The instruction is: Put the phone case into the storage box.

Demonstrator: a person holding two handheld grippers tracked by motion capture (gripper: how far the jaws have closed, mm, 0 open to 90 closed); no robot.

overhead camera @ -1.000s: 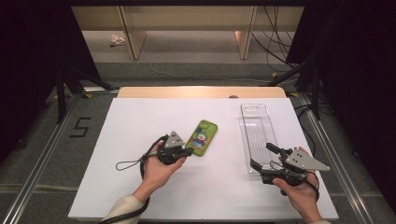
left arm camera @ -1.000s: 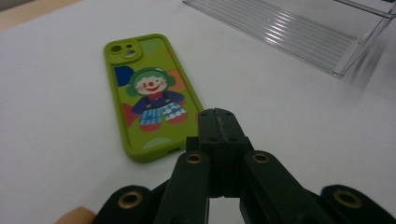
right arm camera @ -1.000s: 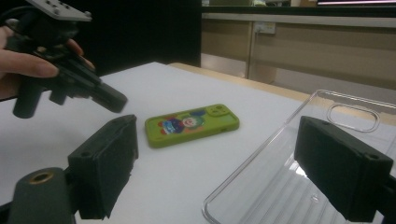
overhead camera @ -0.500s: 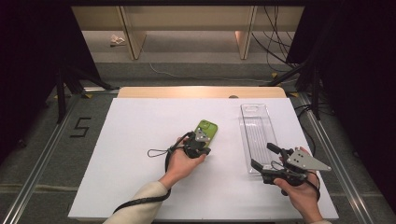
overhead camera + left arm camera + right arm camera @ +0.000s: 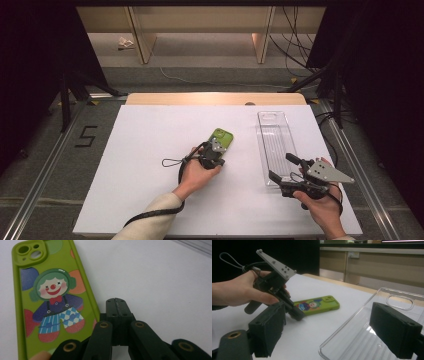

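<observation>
Green clown-printed phone case (image 5: 47, 302) bears no lettering.

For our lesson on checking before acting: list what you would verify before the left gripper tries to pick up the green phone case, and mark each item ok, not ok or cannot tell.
1. Left gripper open to take the case: not ok, jaws closed together.
2. Left gripper lined up on the green phone case: not ok, its tips sit beside the case's edge on the white table.
3. Case lying flat, printed side up: ok.
4. Right gripper away from the case: ok, open by the clear tray.
5. Tray empty: ok.
</observation>
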